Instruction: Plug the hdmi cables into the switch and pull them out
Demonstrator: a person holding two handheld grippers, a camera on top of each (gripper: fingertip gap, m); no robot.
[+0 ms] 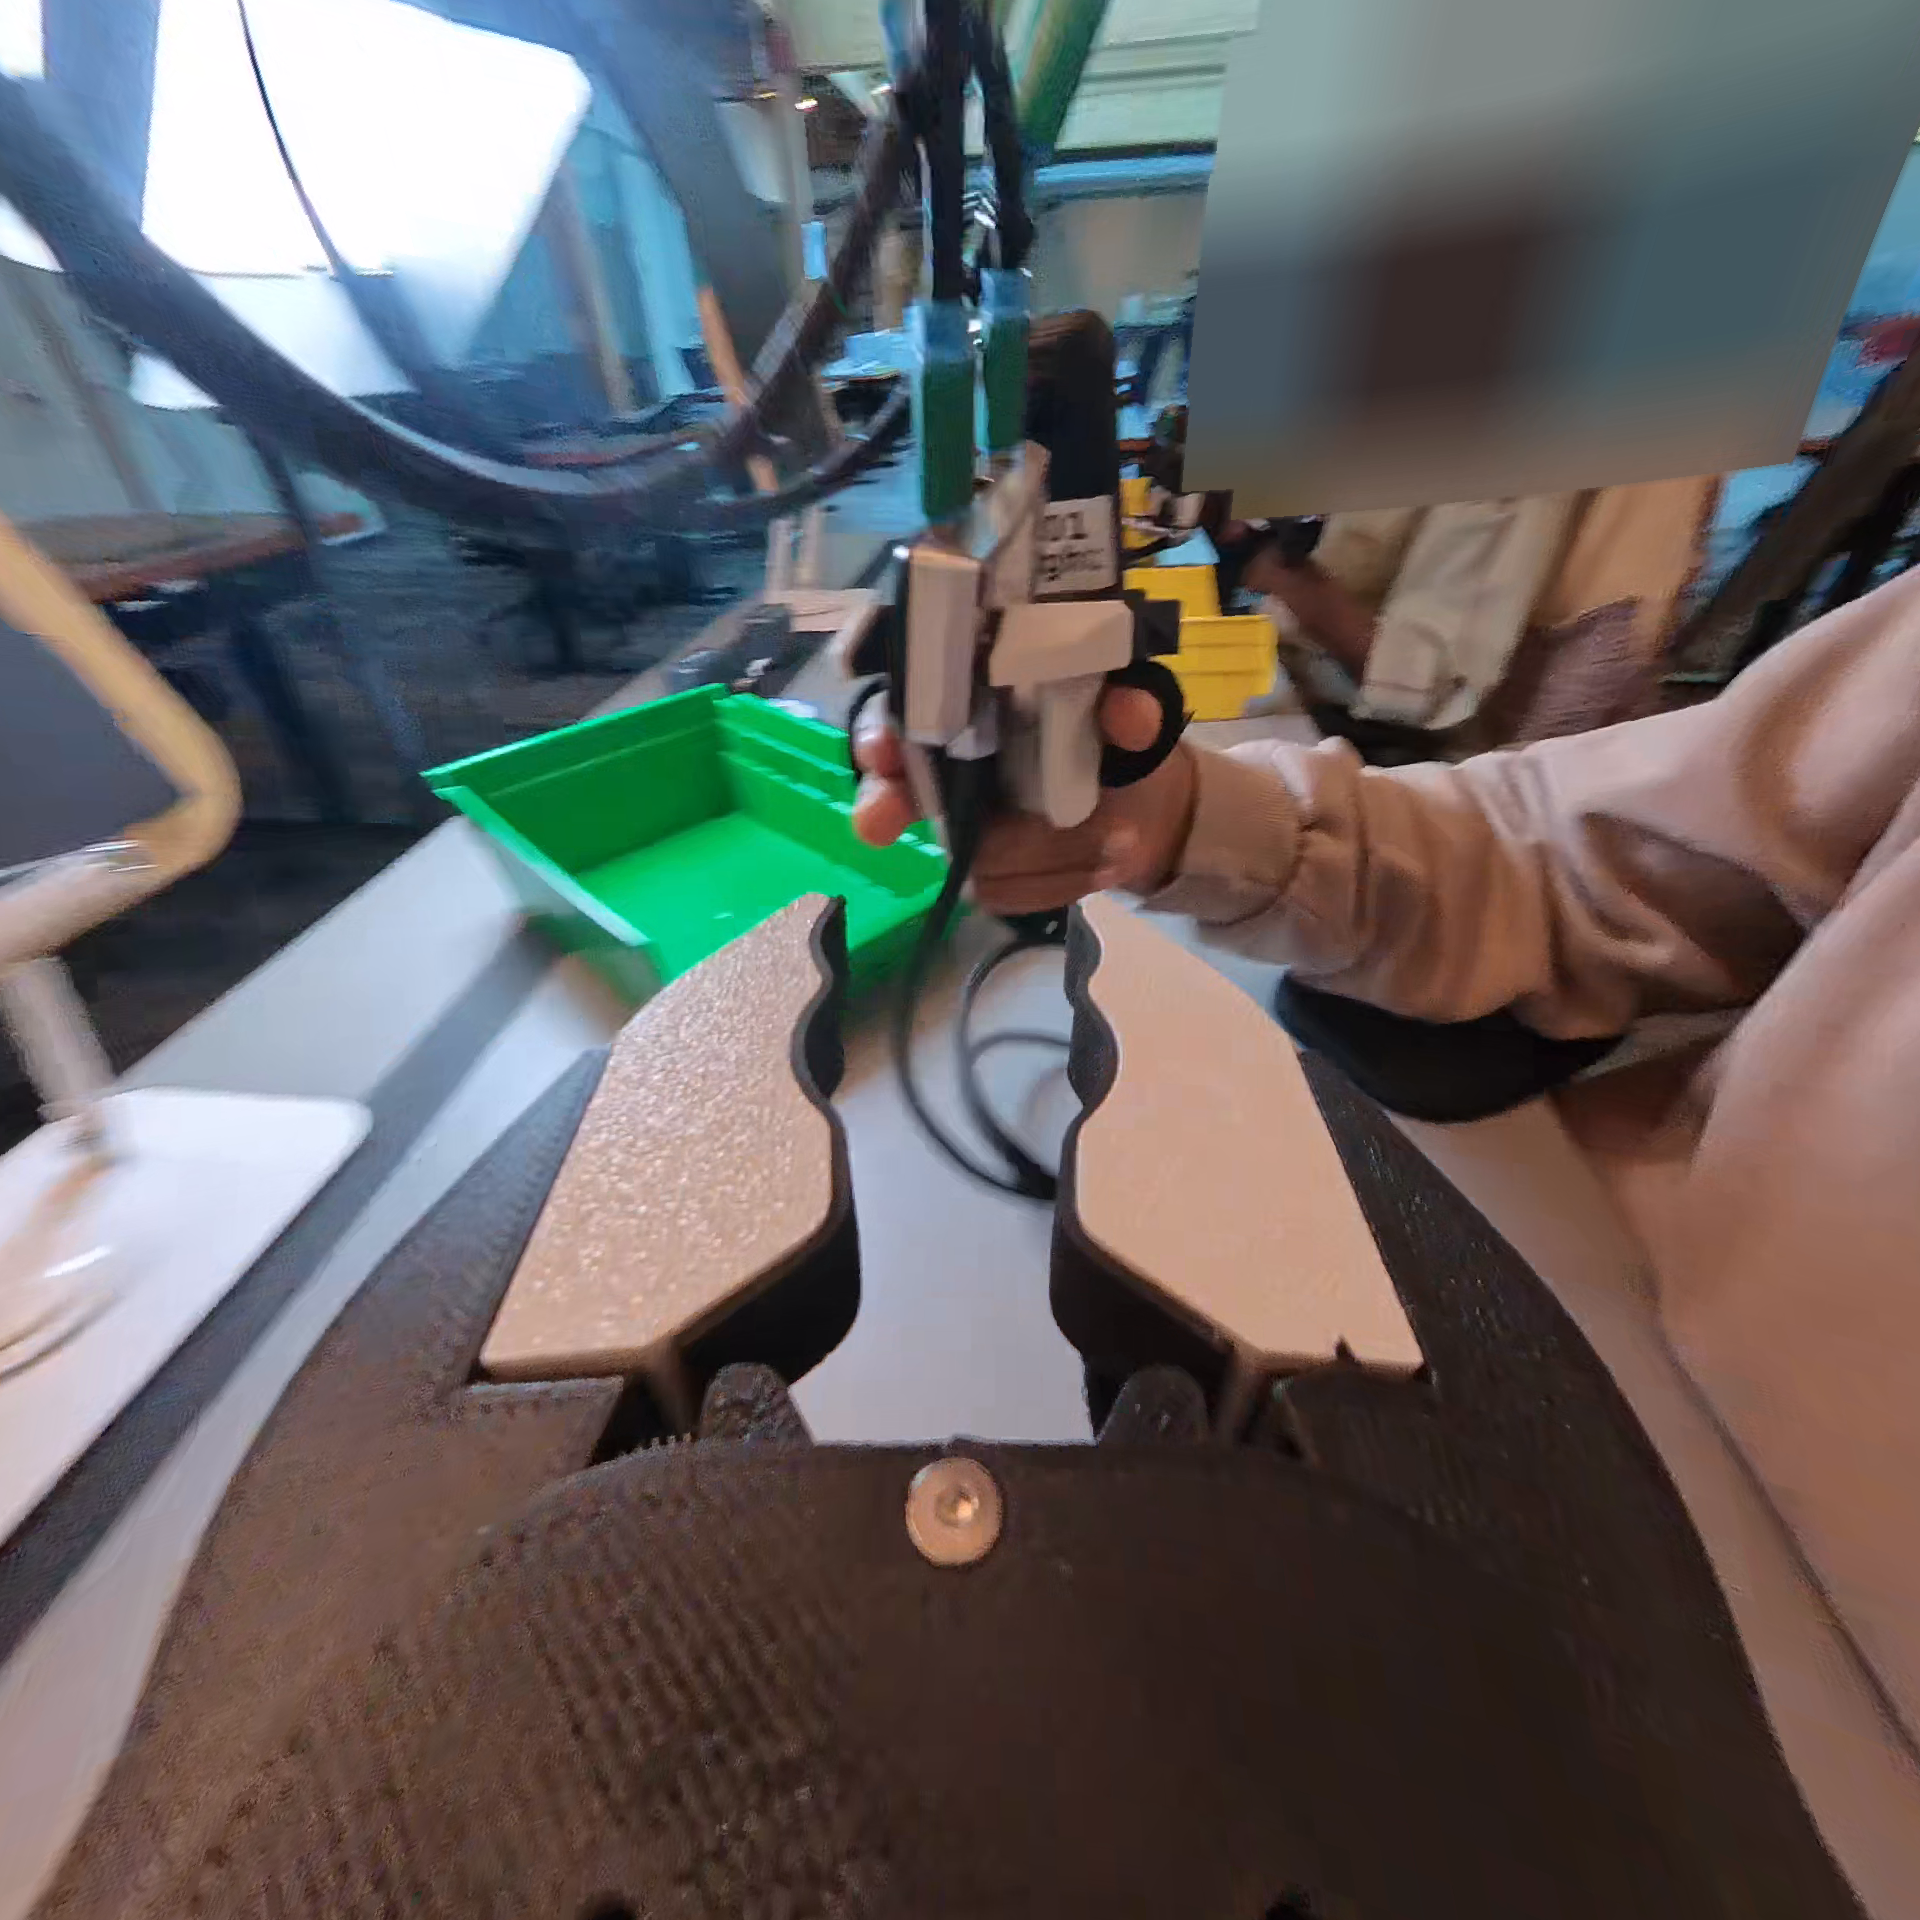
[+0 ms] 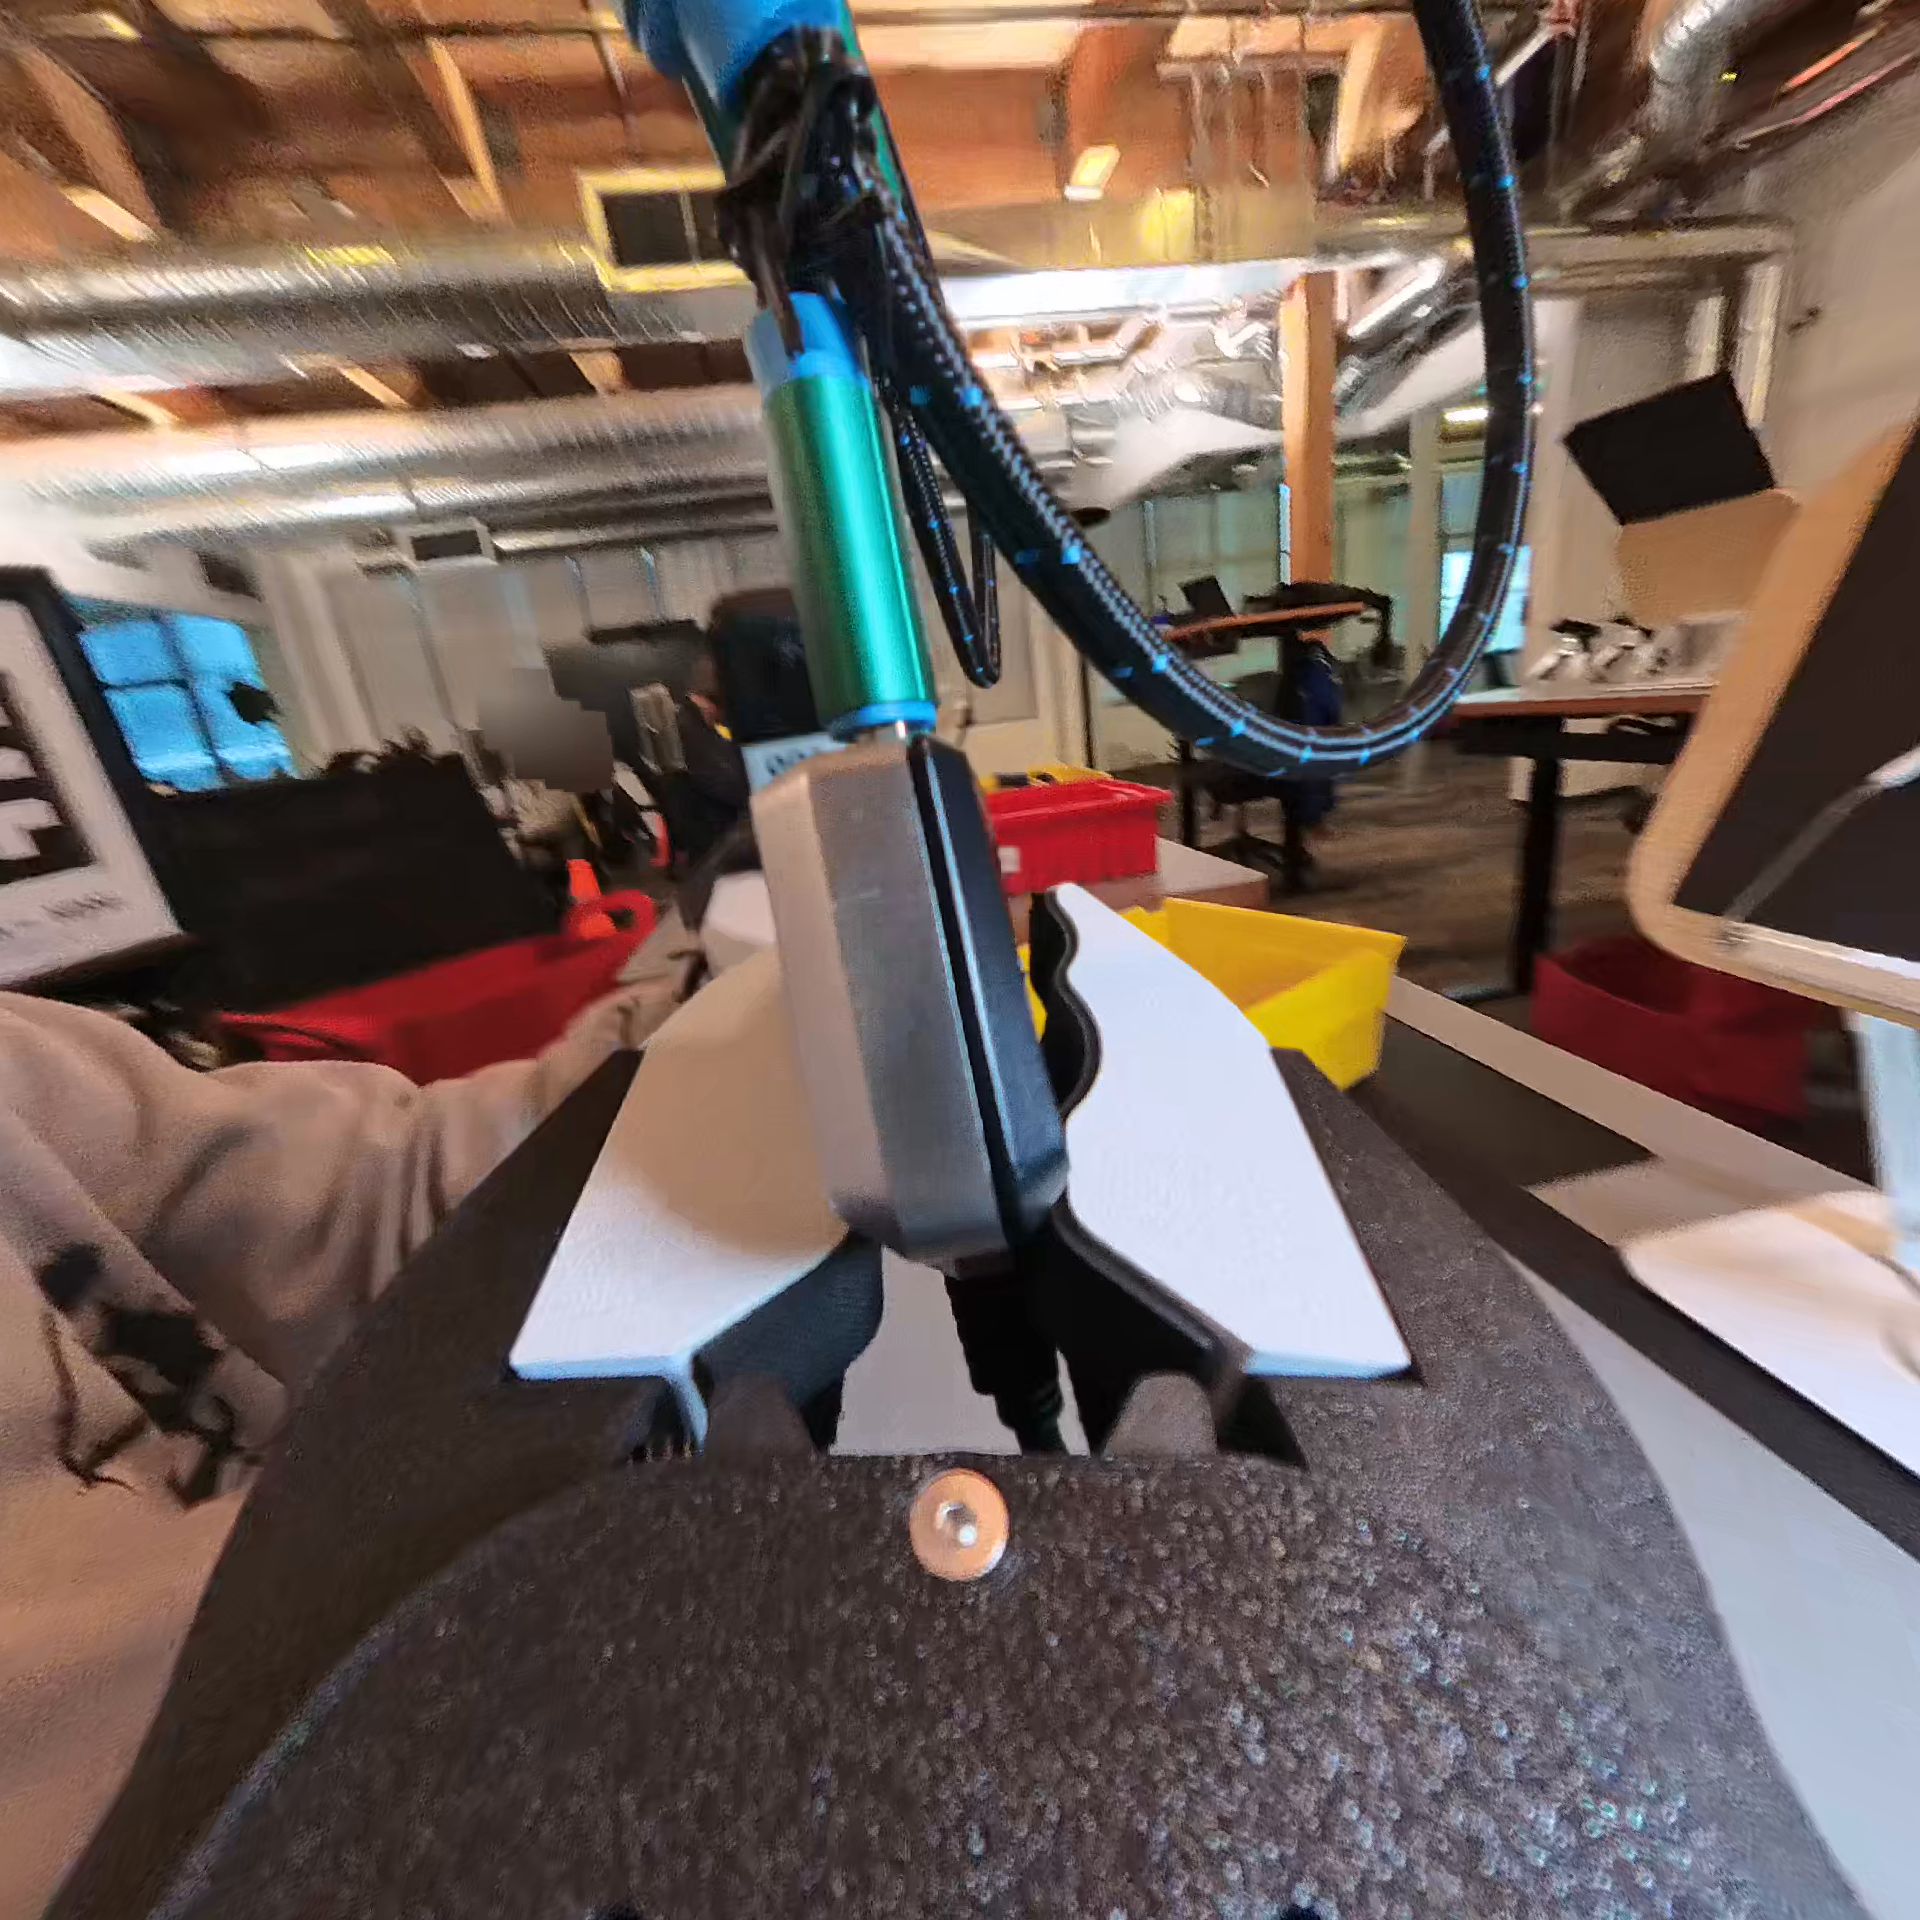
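Bright daylight, blown-out window (image 1: 353,135), motion-blurred backgrounds, fisheye edges.

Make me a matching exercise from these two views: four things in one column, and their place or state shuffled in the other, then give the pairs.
Things:
1. left gripper
2. right gripper
3. green bin
4. green-shelled HDMI plug

Places or states:
A. sits on the table, nothing visible in it
B. open, holding nothing
C. plugged into the top of the switch
D. shut on the switch

Pairs: 1-B, 2-D, 3-A, 4-C

The switch is the grey and black box held upright between the right gripper's fingers.
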